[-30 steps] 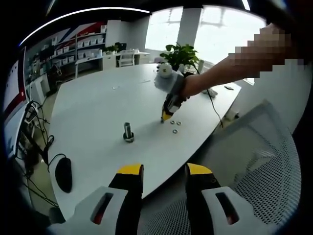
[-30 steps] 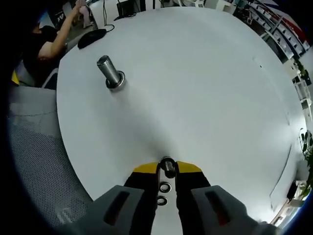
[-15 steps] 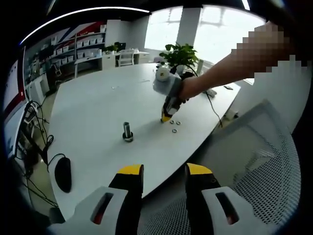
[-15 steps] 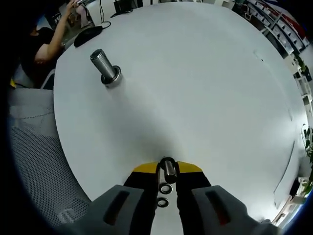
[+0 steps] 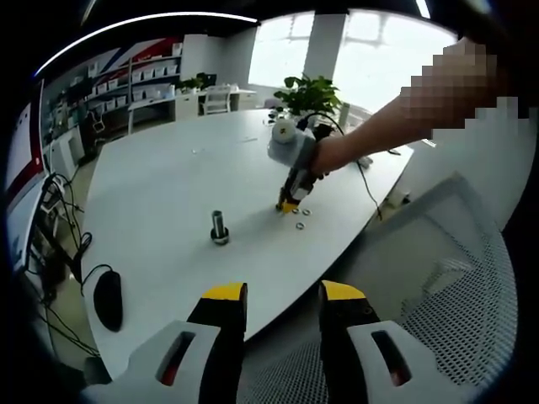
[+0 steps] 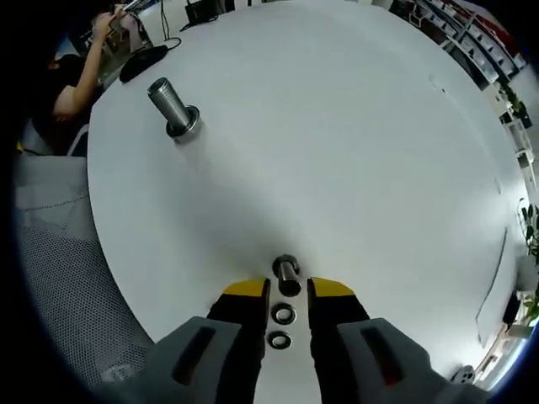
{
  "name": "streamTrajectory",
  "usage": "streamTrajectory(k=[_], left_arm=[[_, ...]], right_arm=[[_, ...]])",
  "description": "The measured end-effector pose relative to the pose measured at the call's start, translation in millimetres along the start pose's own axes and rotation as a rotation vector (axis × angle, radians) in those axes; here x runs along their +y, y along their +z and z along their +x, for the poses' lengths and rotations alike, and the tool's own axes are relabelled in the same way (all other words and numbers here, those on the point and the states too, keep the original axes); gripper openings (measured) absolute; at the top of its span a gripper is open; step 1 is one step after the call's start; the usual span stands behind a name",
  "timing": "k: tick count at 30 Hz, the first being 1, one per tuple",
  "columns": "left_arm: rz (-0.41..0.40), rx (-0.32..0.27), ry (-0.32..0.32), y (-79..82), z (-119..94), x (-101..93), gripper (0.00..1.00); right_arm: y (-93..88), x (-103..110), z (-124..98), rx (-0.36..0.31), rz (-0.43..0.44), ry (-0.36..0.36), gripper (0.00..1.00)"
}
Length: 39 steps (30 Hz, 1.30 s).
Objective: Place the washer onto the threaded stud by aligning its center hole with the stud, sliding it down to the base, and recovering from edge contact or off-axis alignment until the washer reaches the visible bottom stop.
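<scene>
Right gripper view: yellow-tipped grey right gripper (image 6: 286,290) with jaws parted in a narrow gap, holding nothing, hovering low over the round white table (image 6: 354,151). Just ahead of the tips, a short grey metal piece (image 6: 286,275) resting on the tabletop; whether it touches the jaws, cannot tell. Between the jaws, further back toward the camera, two small silver ring-shaped washers (image 6: 281,314) lying flat, one behind the other. Well ahead and to the left of the jaws, the upright grey threaded stud on a round base (image 6: 171,108), bare, well apart from the washers. Beyond it, near the table edge, a black computer mouse (image 6: 141,61) and a person's arm (image 6: 80,76). To the left of the jaws, off the table, grey mesh chair fabric (image 6: 59,244).

Left gripper view: left gripper (image 5: 282,295) held off the table over the mesh chair, jaws apart at a moderate width, gripping nothing. Far ahead, same stud (image 5: 219,228) standing near the table's middle; to its right, the right gripper (image 5: 289,204) pointing down at the tabletop in a person's hand (image 5: 324,154), washers (image 5: 300,224) just beside its tip. Green potted plant (image 5: 312,94) beyond.
</scene>
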<state>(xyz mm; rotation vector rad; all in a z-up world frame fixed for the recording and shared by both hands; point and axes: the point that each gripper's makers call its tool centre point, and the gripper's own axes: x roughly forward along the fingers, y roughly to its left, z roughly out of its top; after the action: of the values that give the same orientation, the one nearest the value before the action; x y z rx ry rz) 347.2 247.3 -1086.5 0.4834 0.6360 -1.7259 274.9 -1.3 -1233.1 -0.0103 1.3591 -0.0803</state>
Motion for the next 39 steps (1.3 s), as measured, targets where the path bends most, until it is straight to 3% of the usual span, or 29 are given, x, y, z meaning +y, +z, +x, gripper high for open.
streamTrajectory(k=[10,15,23,29,35,39], left_arm=[[0.002,-0.005,-0.001,1.0,-1,-0.3,0.32],[0.006,-0.007,-0.005,1.4,-1,-0.9,0.32],[0.003,-0.017,0.001,2.7,-1,0.5,0.32],[0.004,-0.011,0.000,2.1,-1,0.4,0.32],[0.006,-0.006,-0.001,1.3,-1,0.2,0.32],[0.004,-0.001,-0.002,0.3,0,0.2,0.32]], right_arm=[[-5.9,-2,-6,-0.006,0.006,-0.021,0.29],[-19.9,9,-22,-0.003,0.019,-0.032,0.29],[-40.5,11,-30,0.006,0.060,-0.044,0.29],[-45.9,7,-26,0.005,0.081,-0.043,0.29],[-47.9,15,-27,0.001,0.087,-0.037,0.30],[-50.6,1,-9,0.005,0.089,-0.031,0.30]])
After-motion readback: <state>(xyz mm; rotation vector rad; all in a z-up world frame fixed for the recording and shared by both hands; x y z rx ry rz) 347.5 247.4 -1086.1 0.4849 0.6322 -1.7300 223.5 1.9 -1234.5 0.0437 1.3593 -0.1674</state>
